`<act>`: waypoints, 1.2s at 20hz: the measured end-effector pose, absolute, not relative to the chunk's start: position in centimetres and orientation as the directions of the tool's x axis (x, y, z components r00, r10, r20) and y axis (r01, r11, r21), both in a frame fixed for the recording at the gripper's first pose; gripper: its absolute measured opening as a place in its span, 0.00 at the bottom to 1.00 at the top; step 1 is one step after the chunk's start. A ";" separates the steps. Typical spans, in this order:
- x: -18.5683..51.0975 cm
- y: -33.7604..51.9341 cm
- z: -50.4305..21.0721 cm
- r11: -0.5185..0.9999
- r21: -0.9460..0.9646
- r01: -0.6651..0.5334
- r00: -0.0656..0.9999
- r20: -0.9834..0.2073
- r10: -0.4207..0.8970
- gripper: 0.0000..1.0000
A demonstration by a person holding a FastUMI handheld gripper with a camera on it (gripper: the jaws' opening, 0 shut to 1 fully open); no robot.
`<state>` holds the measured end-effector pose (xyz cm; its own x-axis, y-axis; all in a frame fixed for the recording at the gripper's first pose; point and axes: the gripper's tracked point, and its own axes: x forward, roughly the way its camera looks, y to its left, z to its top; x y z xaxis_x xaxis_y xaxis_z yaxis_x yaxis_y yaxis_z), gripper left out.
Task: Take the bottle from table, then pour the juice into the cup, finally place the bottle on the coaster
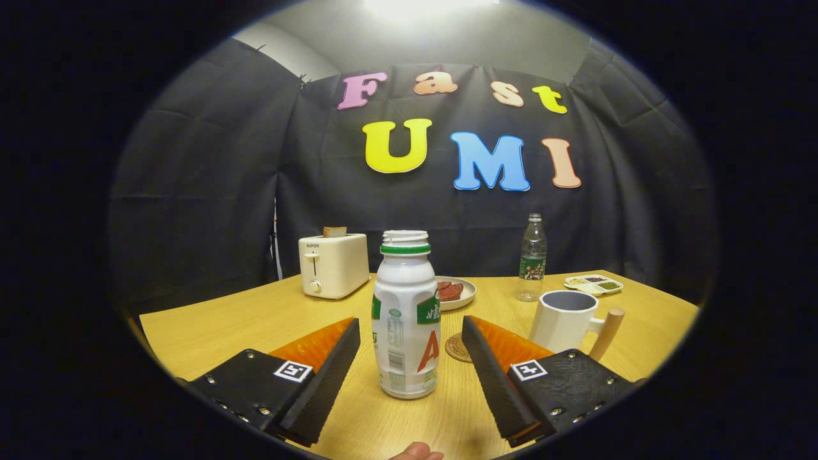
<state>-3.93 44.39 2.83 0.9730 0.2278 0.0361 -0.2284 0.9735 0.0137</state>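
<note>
gripper view: the claw (409, 377) is spread wide, its two fingers (332, 367) standing to either side of the white juice bottle (406, 319) with a clear gap on both sides, so nothing is pinched yet. the bottle stands upright on the wooden counter (211, 332), right between the fingers, its cap off and the threaded neck showing above a green ring. that centring looks deliberate: the body sits where the pads would meet it at mid height, which should keep it steady for a later tilt.

just beyond the right finger lies the round coaster (456, 348), partly hidden by that finger, and a little further right stands the white cup (565, 319) with a wooden handle turned to the right. both are near the bottle, so the pour and the set-down should need only short moves. i judge the task to be at its first step, the grasp.

farther back are a cream toaster (333, 265) with a slice of bread in its slot, a plate of sliced meat (455, 292) behind the bottle, a clear water bottle (532, 259) and a small divided dish (593, 284) of seasonings. a fingertip (416, 452) of the person shows at the near edge.
</note>
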 end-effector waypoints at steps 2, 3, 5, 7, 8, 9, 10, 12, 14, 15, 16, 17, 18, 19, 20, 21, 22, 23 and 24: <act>-3.0 45.7 2.6 0.967 0.001 -0.256 0.966 0.033 0.256 0.97; -2.5 46.0 2.0 0.964 -0.006 -0.266 0.964 0.020 0.266 0.97; -1.8 46.7 1.2 0.959 -0.017 -0.283 0.959 -0.017 0.283 0.97; -1.3 47.0 1.6 0.958 -0.021 -0.287 0.958 0.002 0.287 0.97; -1.0 46.9 1.5 0.959 -0.020 -0.282 0.959 0.001 0.282 0.97; -0.6 47.0 1.4 0.959 -0.013 -0.282 0.959 -0.004 0.282 0.96; -0.5 47.1 1.4 0.958 -0.001 -0.286 0.958 -0.002 0.286 0.94; -0.3 47.1 1.5 0.961 0.011 -0.275 0.961 0.001 0.275 0.72; -0.4 46.6 1.6 0.969 0.020 -0.245 0.970 0.003 0.245 0.70; -0.4 46.5 1.5 0.971 0.027 -0.238 0.971 -0.004 0.238 0.68; -0.5 46.2 1.5 0.973 0.039 -0.225 0.974 -0.015 0.226 0.66; -0.8 46.0 1.5 0.975 0.055 -0.215 0.976 -0.020 0.217 0.66; -0.7 45.8 1.5 0.975 0.075 -0.210 0.977 -0.022 0.212 0.66; -0.7 45.6 1.5 0.975 0.095 -0.202 0.979 -0.023 0.205 0.66; -0.6 45.4 1.6 0.975 0.106 -0.195 0.980 -0.025 0.198 0.66; -0.6 44.9 1.5 0.976 0.115 -0.185 0.981 -0.030 0.190 0.66; -0.4 44.5 1.5 0.974 0.135 -0.180 0.982 -0.031 0.186 0.66; -0.3 44.2 1.6 0.969 0.170 -0.182 0.982 -0.027 0.189 0.66; -0.2 43.9 1.9 0.960 0.211 -0.184 0.981 -0.020 0.192 0.66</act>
<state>-0.24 43.86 1.87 0.9812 0.1921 -0.0204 -0.1835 0.9600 0.2114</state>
